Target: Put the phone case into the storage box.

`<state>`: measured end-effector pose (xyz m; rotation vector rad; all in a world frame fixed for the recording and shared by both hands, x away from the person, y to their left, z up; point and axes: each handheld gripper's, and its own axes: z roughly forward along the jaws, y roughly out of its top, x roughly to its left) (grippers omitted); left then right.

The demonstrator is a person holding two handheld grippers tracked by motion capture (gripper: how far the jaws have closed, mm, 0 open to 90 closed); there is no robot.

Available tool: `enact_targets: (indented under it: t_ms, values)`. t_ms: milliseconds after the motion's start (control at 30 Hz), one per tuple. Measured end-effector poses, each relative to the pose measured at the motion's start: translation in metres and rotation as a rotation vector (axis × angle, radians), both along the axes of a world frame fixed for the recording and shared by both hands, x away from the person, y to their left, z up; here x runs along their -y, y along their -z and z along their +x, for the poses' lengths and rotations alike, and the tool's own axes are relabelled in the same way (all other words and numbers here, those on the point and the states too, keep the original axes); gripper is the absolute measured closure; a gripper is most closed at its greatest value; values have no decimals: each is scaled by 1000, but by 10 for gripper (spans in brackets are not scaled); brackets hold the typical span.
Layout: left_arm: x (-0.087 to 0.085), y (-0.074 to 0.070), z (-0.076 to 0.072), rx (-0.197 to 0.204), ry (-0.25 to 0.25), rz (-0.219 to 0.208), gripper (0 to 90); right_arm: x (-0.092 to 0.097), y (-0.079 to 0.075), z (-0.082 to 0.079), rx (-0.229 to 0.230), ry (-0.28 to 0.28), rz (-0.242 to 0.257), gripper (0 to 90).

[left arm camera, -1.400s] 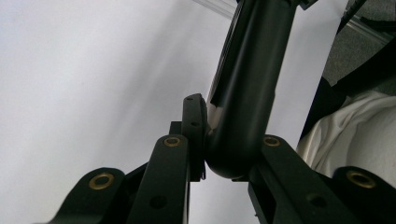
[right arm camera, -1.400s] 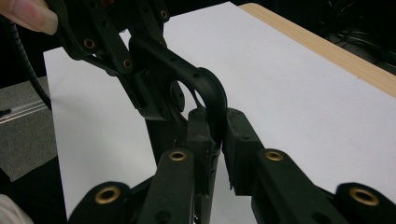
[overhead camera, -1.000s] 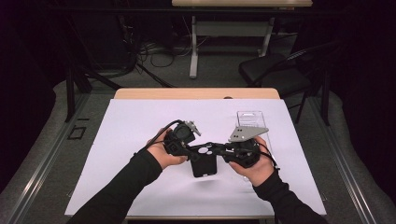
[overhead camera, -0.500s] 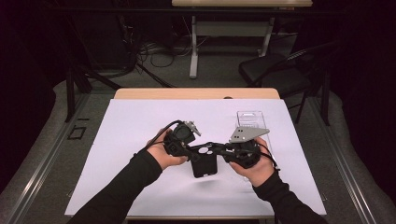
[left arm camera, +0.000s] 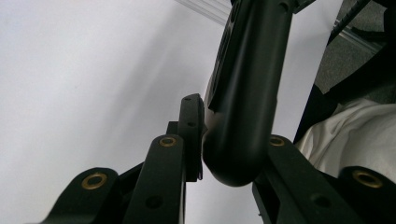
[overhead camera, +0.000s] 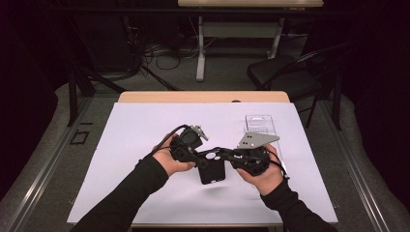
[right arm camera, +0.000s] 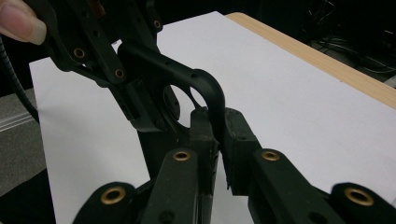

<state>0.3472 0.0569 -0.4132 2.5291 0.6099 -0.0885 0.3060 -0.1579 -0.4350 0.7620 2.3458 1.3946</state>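
Observation:
A black plastic part (overhead camera: 211, 166) with round holes and a flat plate hanging below it is held in the air over the white table (overhead camera: 135, 125). My left gripper (overhead camera: 199, 157) grips its left end and my right gripper (overhead camera: 228, 157) its right end. In the left gripper view, the part's thick rounded bar (left arm camera: 245, 93) sits between the jaws of the left gripper (left arm camera: 233, 140). Those jaws have just been opening slightly, and the pads still touch the bar. In the right gripper view, the right gripper (right arm camera: 218, 122) is shut on the thin curved rim of the part (right arm camera: 205, 86).
A clear plastic tray (overhead camera: 261, 124) lies on the table at the back right, just beyond my right hand. The table's wooden far edge (overhead camera: 203, 96) borders a floor with cables and a black chair (overhead camera: 285, 72).

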Motion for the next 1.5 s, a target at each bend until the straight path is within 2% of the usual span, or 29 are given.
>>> enact_targets:
  t_ms: [200, 367, 633, 1133, 1400, 1500]
  values:
    - [-1, 0, 0, -6, -7, -11, 759, 1, 0, 0, -2, 16, 9, 844]
    - [-3, 2, 1, 10, -18, -32, 691, 3, 0, 1, -2, 29, 14, 844]
    - [-6, 2, 1, 4, -48, -68, 601, 7, -1, 3, -3, 44, 15, 845]
    - [-9, 2, 1, 43, -64, -110, 455, 15, -4, 6, 4, 66, 27, 847]
    - [-15, 2, 1, 76, -74, -118, 423, 22, -7, 8, 5, 81, 28, 847]
    - [-19, 2, 0, 79, -81, -133, 415, 27, -10, 10, 13, 84, 37, 847]
